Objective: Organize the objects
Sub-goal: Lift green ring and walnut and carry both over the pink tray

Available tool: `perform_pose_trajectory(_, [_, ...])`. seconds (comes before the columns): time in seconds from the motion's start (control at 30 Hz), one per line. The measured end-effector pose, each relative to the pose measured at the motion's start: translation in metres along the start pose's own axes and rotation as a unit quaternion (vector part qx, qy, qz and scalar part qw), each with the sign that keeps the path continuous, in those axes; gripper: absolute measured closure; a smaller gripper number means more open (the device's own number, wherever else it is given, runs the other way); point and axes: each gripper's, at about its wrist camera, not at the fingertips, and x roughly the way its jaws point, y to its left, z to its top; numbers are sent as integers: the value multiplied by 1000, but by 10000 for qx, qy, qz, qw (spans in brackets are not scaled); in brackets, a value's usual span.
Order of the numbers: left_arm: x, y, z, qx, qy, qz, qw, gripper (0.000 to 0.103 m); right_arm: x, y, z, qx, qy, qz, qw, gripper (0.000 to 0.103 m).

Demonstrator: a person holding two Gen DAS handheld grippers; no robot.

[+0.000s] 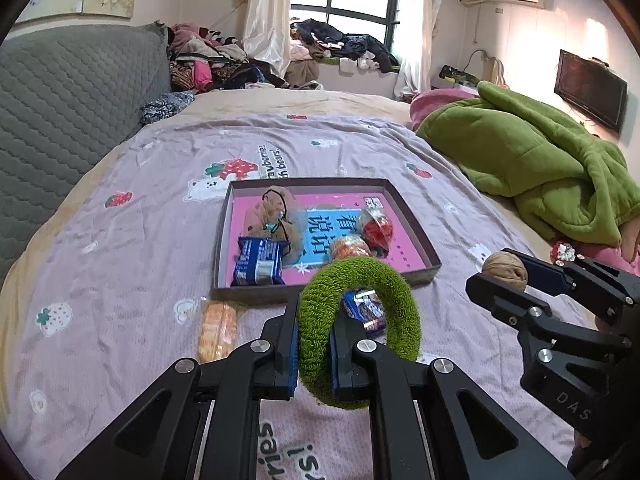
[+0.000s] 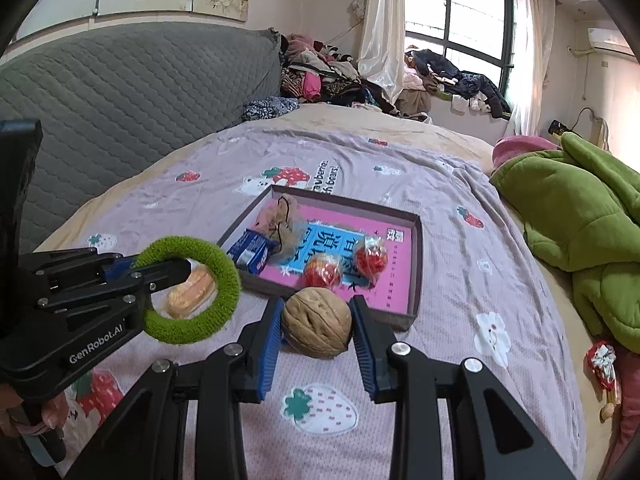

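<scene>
The left gripper [image 1: 314,346] has its fingers [image 1: 290,354] clamped on one side of a fuzzy green ring [image 1: 360,332], which stands upright between the blue pads, clear of the bed. The right gripper [image 2: 316,340] pinches a walnut [image 2: 317,322] between its fingers [image 2: 269,344], also lifted off the bedspread [image 2: 460,280]. Both hover just short of the near edge of a shallow box lid [image 1: 416,224] (pink printed floor, dark low walls). Inside lie a blue snack packet [image 1: 259,266], a tan plush toy [image 1: 276,212] and two red-orange wrapped sweets [image 1: 376,228]; its right half has bare room. An orange wrapped cake [image 1: 218,332] lies on the bedspread just outside the lid's near left corner. A rumpled green blanket [image 1: 532,168] crowds the right side; the left stays flat up to the grey quilted headboard [image 1: 76,96].
</scene>
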Motion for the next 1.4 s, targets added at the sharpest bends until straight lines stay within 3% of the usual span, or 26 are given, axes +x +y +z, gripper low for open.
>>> perform_pose_trajectory(0.37, [20, 6, 33, 34, -118, 23, 9999, 92, 18, -14, 26, 3, -107, -106, 9999, 69])
perform_pose_trajectory(0.83, [73, 10, 67, -21, -148, 32, 9999, 92, 59, -49, 53, 130, -180, -188, 9996, 69])
perform_pose_trajectory(1.4, [147, 12, 69, 123, -20, 63, 9999, 92, 129, -72, 38, 180, 141, -189, 9996, 69])
